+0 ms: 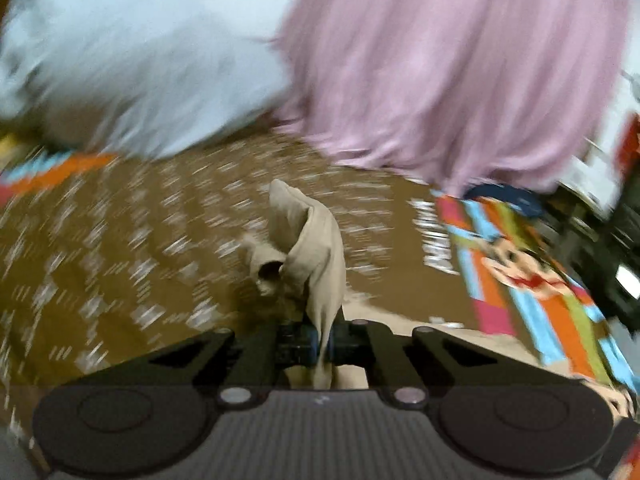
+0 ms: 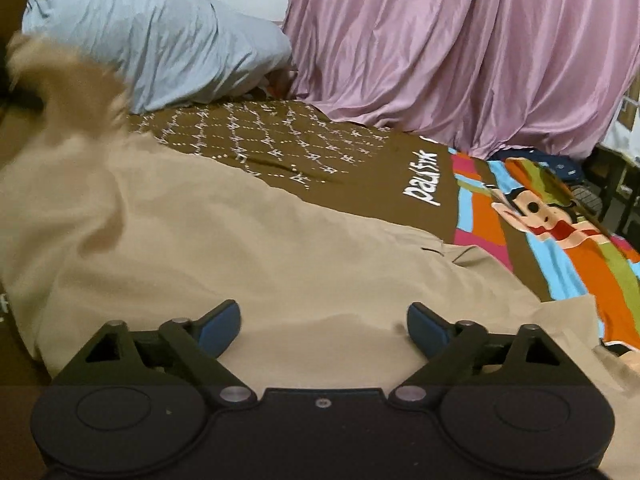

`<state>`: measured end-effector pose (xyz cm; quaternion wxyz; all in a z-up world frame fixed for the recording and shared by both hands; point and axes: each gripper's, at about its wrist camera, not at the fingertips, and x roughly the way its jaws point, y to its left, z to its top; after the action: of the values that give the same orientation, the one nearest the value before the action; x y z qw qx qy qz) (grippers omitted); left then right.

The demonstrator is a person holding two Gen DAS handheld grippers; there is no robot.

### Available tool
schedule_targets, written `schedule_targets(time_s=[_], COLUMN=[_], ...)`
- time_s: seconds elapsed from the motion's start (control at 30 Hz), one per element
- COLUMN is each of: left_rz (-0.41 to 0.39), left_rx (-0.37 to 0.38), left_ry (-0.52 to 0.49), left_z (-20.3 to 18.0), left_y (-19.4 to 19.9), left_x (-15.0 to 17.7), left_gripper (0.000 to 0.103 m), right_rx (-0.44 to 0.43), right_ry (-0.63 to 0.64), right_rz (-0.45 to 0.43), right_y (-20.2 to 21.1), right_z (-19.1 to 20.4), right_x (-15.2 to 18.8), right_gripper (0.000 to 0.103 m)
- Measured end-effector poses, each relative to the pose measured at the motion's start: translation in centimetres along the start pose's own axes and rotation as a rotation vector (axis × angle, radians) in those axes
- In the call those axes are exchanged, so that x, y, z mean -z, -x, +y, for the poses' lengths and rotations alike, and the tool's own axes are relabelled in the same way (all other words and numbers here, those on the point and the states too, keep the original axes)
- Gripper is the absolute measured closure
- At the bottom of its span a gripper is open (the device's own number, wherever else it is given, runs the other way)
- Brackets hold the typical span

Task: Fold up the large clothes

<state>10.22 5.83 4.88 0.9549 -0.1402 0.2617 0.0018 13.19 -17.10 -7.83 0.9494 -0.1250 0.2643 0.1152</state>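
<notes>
A large beige garment [image 2: 248, 256] lies spread over the brown patterned bedspread [image 2: 280, 136] in the right wrist view. Its far left part is lifted and blurred. My left gripper [image 1: 323, 342] is shut on a bunched corner of the beige garment [image 1: 316, 248], which sticks up between the blue pads. The left wrist view is motion-blurred. My right gripper [image 2: 323, 322] stands open just above the near part of the garment, with flat cloth under the gap and nothing pinched between its blue pads [image 2: 222, 326].
A pale blue pillow [image 2: 160, 40] sits at the back left of the bed. A pink curtain-like cloth [image 2: 460, 52] hangs at the back right. The bedspread's striped cartoon border [image 2: 560, 232] runs along the right edge. Dark furniture [image 2: 612, 184] stands beyond it.
</notes>
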Motion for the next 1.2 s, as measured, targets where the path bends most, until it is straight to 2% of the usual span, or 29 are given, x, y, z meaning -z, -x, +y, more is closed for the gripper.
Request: schedule_targets(time_s=[0.13,0.27,0.4,0.5,0.6,0.67,0.73,0.77,0.83,0.93,0.97,1.0,1.03,1.17,1.2], left_rz=[0.029,0.063,0.078,0.053,0.044,0.039,0.047,0.053,0.067,0.084,0.089,0.092,0.097,0.119,0.127], left_rx=[0.020,0.011,0.004,0.044,0.082,0.098,0.122,0.132,0.156,0.192,0.202,0.210,0.218,0.245,0.256], left_ry=[-0.162,-0.233,-0.211,-0.198,-0.224,-0.250,-0.265,-0.271,-0.291,-0.342,-0.363,-0.386,-0.409,-0.477,-0.489], left_z=[-6.2,-10.1,-10.8,-10.9,-12.6,-13.9,-15.6,-16.3,-17.9,-20.6,-21.5,-22.4,-23.3,-26.0,-26.5], left_y=[-0.1,-0.9,-0.9,0.0,0.5,0.5,0.4,0.2,-0.2,-0.8,-1.0,-1.1,-1.3,-1.6,-1.6], left_x=[-1.7,-1.9,-1.3,-1.3,-1.6,-1.6,-1.5,-1.4,-1.0,0.1,0.5,1.0,1.5,3.4,3.9], left_gripper=[0.099,0.099,0.100,0.100,0.101,0.101,0.101,0.101,0.101,0.101,0.101,0.101,0.101,0.101,0.101], right_rx=[-0.074,-0.132,-0.179,-0.207,-0.230,-0.252,-0.272,-0.272,-0.264,-0.291,-0.315,-0.346,-0.389,-0.664,-0.713], right_ry=[-0.034,-0.147,-0.251,-0.313,-0.378,-0.453,-0.587,-0.665,-0.803,-0.908,-0.944,-0.985,-1.039,-1.271,-1.325], right_rz=[-0.013,-0.003,0.017,0.034,0.042,0.035,0.041,0.057,0.054,0.002,-0.017,-0.033,-0.053,-0.127,-0.140], right_y=[0.2,0.4,0.6,0.3,0.0,0.1,0.4,0.8,2.6,5.5,6.3,7.0,7.5,7.8,7.6], right_z=[-0.6,-2.5,-4.3,-4.9,-5.6,-6.6,-8.5,-9.9,-13.2,-17.7,-19.3,-20.6,-21.9,-24.7,-25.0], right_x=[0.1,-0.1,-0.2,0.3,0.6,0.9,1.3,1.3,1.3,1.3,1.6,2.0,2.6,5.2,5.6], right_gripper=[0.046,0.049,0.050,0.051,0.052,0.058,0.078,0.080,0.077,0.075,0.072,0.062,0.054,0.042,0.034])
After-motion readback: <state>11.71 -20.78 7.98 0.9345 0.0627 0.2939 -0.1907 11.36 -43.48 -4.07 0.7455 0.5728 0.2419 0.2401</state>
